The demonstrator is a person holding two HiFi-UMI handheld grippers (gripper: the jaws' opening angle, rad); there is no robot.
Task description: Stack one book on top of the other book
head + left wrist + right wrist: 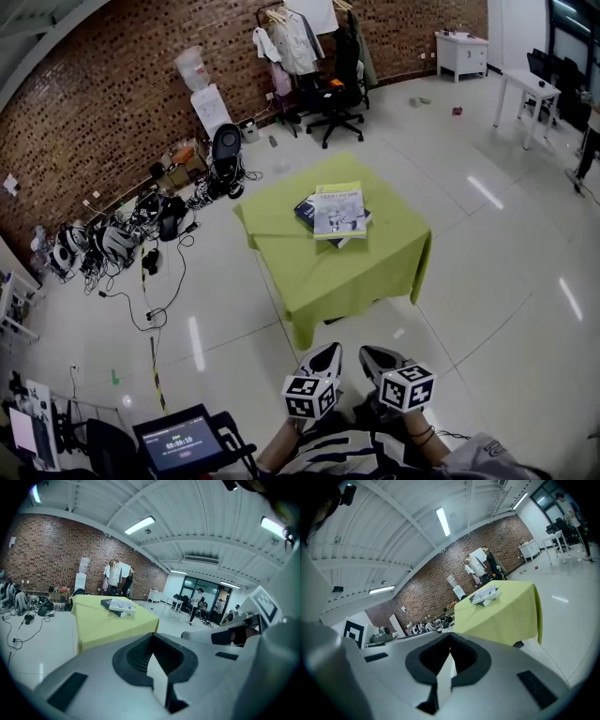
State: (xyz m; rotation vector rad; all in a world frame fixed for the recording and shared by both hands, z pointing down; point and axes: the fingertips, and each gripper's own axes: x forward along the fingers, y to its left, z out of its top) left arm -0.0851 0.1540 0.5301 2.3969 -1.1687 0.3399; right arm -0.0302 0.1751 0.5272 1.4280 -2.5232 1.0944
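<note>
Two books lie stacked on the green-covered bench [328, 267], a light book [339, 210] askew on a dark book [305, 211]. Both the left claw [323, 356] and the right claw [375, 357] are closed on nothing, side by side, well apart from the bench, with glossy floor [450, 309] between. Tangled cables [122, 239] sprawl left of the bench, and an office chair [336, 108] stands beyond it.

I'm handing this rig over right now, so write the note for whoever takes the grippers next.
Left gripper: shut, empty, held close to the body, well short of the green table.
Right gripper: shut, empty, beside the left one.
Books: light-covered book lies on the dark book, mid-table.
Done: the stack looks made.
Left: probably nothing; perhaps square the top book, which sits skewed.
</note>
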